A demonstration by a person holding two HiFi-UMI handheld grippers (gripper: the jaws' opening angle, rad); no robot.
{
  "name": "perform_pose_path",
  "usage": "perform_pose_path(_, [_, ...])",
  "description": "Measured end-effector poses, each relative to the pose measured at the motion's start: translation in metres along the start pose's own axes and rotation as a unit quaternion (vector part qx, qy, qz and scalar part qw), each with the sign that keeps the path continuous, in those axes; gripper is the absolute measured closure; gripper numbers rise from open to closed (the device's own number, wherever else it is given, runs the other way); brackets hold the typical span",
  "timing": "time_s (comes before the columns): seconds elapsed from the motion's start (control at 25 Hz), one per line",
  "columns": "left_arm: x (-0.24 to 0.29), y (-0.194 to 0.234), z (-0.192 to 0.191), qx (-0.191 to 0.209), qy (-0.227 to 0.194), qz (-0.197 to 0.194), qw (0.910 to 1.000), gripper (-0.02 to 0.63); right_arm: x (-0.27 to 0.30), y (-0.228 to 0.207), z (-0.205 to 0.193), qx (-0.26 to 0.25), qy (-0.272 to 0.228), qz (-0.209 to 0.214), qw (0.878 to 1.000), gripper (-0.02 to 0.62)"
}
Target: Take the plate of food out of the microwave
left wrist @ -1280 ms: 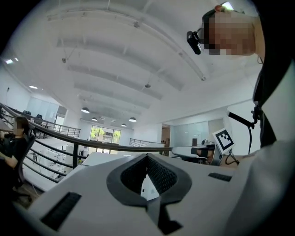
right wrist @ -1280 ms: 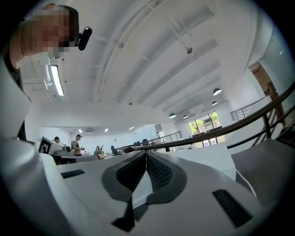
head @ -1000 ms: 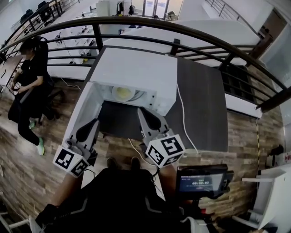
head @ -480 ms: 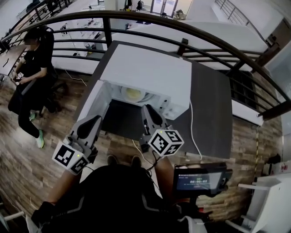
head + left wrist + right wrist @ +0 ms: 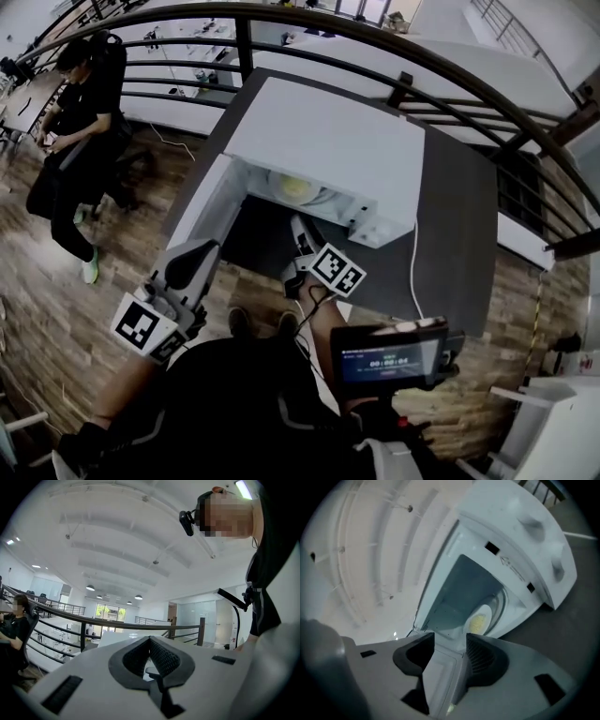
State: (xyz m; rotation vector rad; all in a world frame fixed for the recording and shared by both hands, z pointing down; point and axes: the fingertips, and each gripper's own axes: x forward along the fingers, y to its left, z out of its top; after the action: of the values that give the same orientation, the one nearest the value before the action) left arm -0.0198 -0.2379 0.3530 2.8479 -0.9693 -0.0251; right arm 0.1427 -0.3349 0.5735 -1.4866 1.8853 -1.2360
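Microwave (image 5: 328,141) door (image 5: 201,212) is standing open; plate of food (image 5: 480,619) is not yet being touched.
Plate is sitting deep in the cavity, straight ahead of the right gripper (image 5: 450,644) and well apart from its fingers, which are spreading with nothing pinched. Left gripper (image 5: 150,641) is hanging off to the side, fingers pressed together, empty.

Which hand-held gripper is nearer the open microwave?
The right hand-held gripper, at the mouth of the microwave, jaws opening with nothing gripped; the left hand-held gripper sits lower, jaws shut.
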Motion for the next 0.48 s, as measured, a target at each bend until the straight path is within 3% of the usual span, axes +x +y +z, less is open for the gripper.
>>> perform_pose_path(0.16, [-0.007,0.001,-0.004,0.011,0.017,0.013,0.9997,0.603,0.019,-0.027,-0.015,0.095,0.001,-0.017,0.995,0.391])
perform_pose_path(0.32, [-0.015,0.009,-0.01,0.023,0.028,0.026,0.999,0.603,0.045,-0.061,-0.031,0.213,-0.015,-0.043,0.976,0.391])
perform_pose_path(0.48, [-0.024,0.016,-0.012,0.032,0.04,0.04,0.9979,0.603,0.067,-0.073,-0.039,0.271,-0.03,-0.044,0.961,0.391])
